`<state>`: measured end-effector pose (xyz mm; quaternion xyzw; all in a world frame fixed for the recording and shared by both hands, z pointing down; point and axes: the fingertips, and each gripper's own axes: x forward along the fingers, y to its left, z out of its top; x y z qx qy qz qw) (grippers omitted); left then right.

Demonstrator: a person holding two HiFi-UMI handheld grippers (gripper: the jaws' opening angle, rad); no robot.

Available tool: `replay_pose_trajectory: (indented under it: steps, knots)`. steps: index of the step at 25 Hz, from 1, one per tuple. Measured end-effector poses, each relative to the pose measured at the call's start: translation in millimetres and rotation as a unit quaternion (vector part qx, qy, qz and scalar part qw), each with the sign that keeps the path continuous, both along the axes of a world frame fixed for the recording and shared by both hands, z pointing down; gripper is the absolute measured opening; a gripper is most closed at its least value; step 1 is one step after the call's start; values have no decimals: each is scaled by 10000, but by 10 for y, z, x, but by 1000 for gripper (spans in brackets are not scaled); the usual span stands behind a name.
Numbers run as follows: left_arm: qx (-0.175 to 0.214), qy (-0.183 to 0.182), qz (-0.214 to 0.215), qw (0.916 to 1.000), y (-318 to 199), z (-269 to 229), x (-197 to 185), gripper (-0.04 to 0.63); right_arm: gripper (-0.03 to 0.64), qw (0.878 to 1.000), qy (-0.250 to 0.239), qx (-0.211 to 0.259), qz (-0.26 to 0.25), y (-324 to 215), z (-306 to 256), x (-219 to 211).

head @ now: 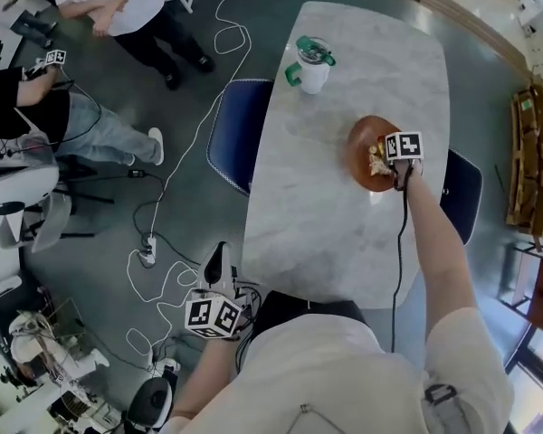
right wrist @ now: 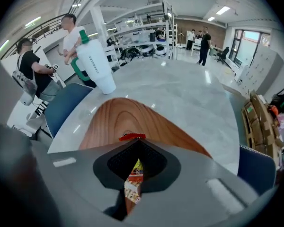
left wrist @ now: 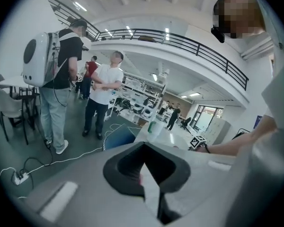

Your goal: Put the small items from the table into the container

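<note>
Marble table (head: 335,206): wooden bowl (head: 359,147) near right edge, white tumbler (head: 312,69) with green lid well apart at far end. Right gripper (right wrist: 136,146) above bowl, jaws clamped on red-yellow snack packet (right wrist: 132,182). Left gripper (left wrist: 143,150) off table, by torso, jaws together.
</note>
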<state>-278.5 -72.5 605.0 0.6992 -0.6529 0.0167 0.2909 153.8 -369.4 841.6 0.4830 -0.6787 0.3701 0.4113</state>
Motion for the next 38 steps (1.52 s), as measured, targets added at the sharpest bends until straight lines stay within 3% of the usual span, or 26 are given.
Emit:
replay_pose_trajectory:
  steps: [6,13,16,19,22,25,28,31,38]
  knots:
    - [-148,-42,-297,9994,188,59,-196,5,45,9988,326,-349,51,-20,225,71]
    - [-107,19,-97,9999,114,115,-87,5,94,9985,521,-32,180,-32,124,112]
    - [-52,-1,90,9999,58,97,3,5,67,9965,330,670,369,-83,-258,131]
    - [34,-30,349,9994,-8,58,136,5,37,9847,447,1667,-229,77,-853,-16]
    - [153,-58,615,9980,-74,-26,346,5,29,9564,327,2774,-857,443,-1617,-342]
    - [304,-51,926,9952,-77,-190,681,5,28,9280,-268,3611,-876,1002,-2373,-526]
    - [485,-31,1406,9889,-96,-407,949,5,28,9149,-641,3925,-695,1635,-2941,-684]
    - [713,-29,1880,9796,-100,-608,1416,5,26,9091,-898,4045,-424,2209,-3242,-536]
    - [1505,-62,2931,9441,-153,-1061,2344,3,26,8923,-1398,4247,619,2964,-3627,-25]
